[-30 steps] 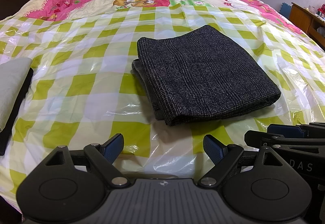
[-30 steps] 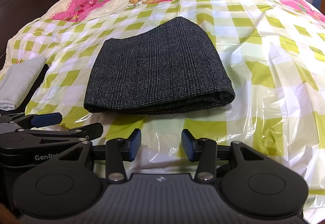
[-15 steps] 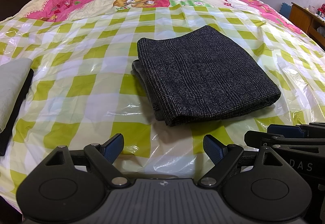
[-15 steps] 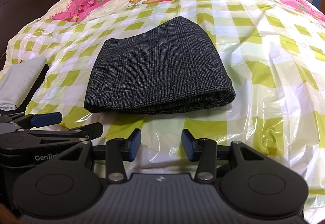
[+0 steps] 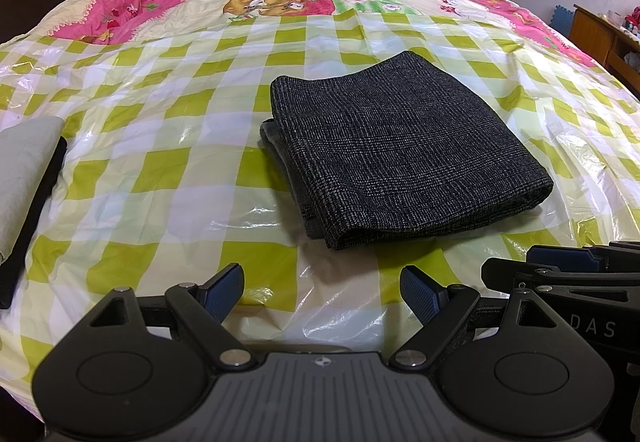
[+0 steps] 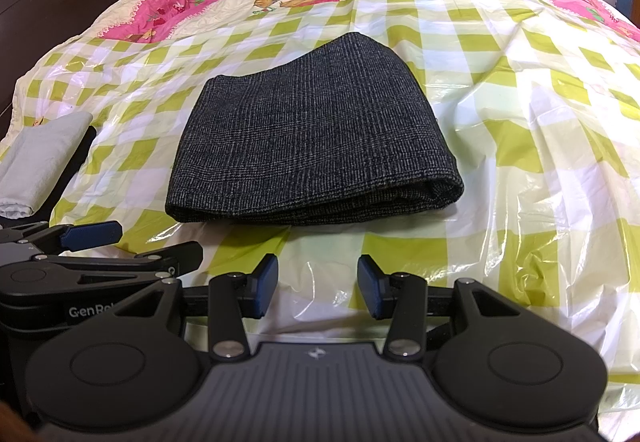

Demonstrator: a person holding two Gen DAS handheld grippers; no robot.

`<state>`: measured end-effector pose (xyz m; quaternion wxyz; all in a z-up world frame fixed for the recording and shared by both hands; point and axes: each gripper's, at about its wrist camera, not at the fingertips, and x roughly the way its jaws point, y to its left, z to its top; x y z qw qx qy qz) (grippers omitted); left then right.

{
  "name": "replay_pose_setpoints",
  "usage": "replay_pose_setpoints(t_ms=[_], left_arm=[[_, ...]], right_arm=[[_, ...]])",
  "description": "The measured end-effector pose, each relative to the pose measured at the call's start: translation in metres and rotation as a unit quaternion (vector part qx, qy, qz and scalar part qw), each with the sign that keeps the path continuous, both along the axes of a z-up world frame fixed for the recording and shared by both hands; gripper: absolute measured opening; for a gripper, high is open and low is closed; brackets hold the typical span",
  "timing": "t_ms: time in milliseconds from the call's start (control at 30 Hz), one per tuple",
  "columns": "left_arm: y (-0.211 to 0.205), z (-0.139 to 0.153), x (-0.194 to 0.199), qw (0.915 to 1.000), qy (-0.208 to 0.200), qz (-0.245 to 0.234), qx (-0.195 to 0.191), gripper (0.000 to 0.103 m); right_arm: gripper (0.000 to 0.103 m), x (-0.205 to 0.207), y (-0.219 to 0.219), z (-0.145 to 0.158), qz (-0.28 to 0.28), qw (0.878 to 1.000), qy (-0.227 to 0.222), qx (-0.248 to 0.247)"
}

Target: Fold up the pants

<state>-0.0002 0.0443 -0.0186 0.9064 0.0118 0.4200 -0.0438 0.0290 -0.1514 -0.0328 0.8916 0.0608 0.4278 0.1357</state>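
My left fingers (image 5: 322, 292) and right fingers (image 6: 318, 286) are hanging parted and empty, just short of the folded pants (image 5: 400, 149) lying on the bed (image 5: 160, 129). The wool looks thick and limp, likely heavy; I am judging the near rounded fold the best hold.

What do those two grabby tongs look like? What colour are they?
Both tongs are matte black plastic with dark blue ribbed pads on the fingertips. The left tongs have two round black discs, silver screws and a grey ridged middle with a small logo. The right tongs look just the same. White lettering shows on each one's side, cut off by the picture's edge.
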Motion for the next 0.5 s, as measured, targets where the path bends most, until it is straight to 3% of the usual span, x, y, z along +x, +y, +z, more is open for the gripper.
replay_pose_setpoints(t_ms=[500], left_arm=[[-0.0002, 0.0005, -0.0002, 1.0000, 0.000, 0.001, 0.002, 0.095]], right_arm=[[0.045, -0.0010, 0.0013, -0.0018, 0.000, 1.000, 0.001, 0.000]])
